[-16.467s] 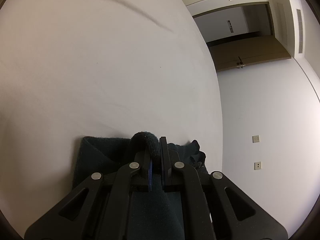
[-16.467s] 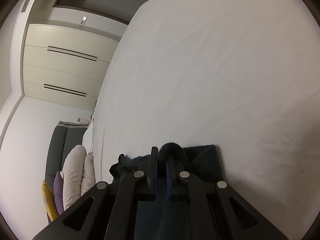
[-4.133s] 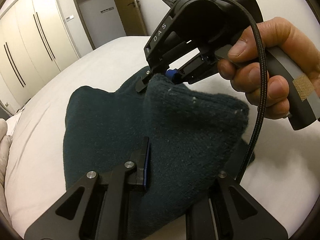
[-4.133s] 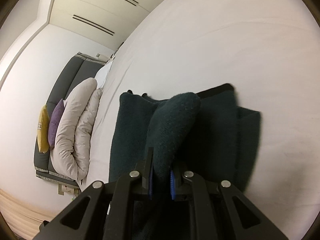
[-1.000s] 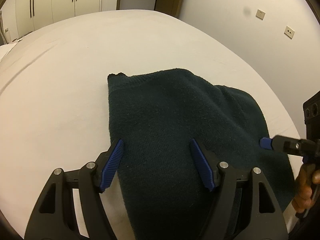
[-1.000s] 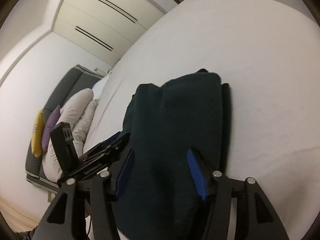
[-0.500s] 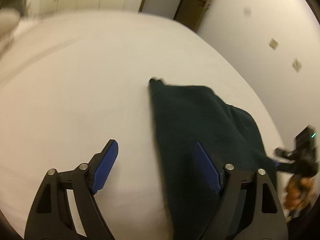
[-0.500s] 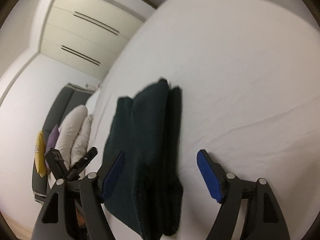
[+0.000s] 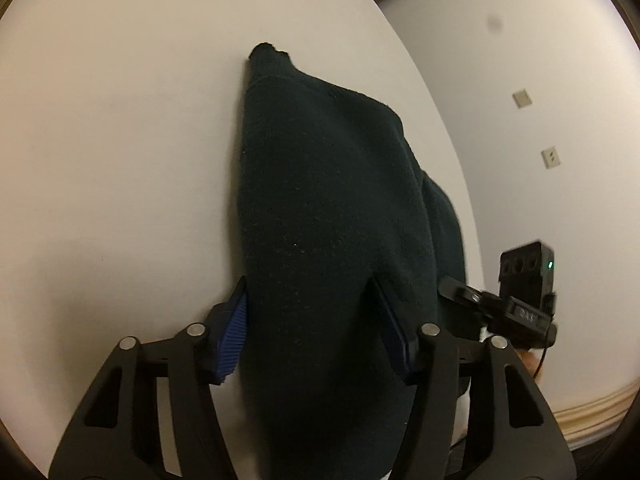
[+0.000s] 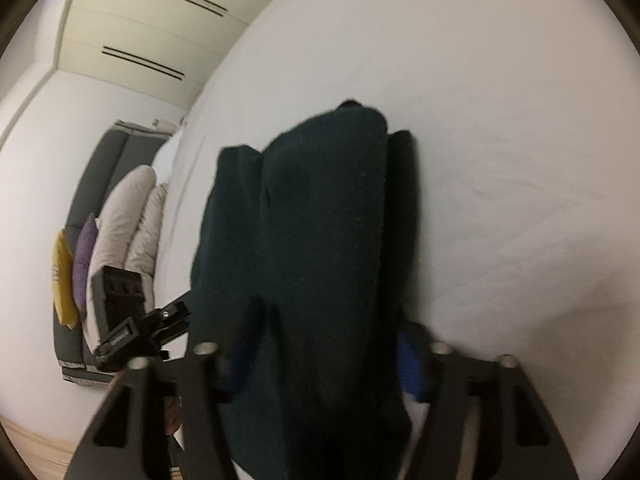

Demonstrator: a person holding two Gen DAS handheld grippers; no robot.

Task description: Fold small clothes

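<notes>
A dark green knitted garment (image 9: 332, 208) lies folded lengthwise on the white bed (image 9: 120, 140). My left gripper (image 9: 316, 320) is open, its blue-padded fingers straddling the near end of the garment. The right gripper's body shows at the right in the left wrist view (image 9: 516, 304). In the right wrist view the garment (image 10: 320, 240) runs away from me, and my right gripper (image 10: 324, 344) is open with a finger on each side of its near end. The left gripper's body shows at the left (image 10: 132, 320).
Pillows (image 10: 120, 216) and a grey headboard (image 10: 100, 168) lie at the bed's left end in the right wrist view, with wardrobe doors (image 10: 160, 20) behind. A wall with sockets (image 9: 552, 158) stands past the bed's right edge.
Both open grippers have come down and forward onto the near end of the folded garment, so their fingers now straddle it. The garment lies as before.
</notes>
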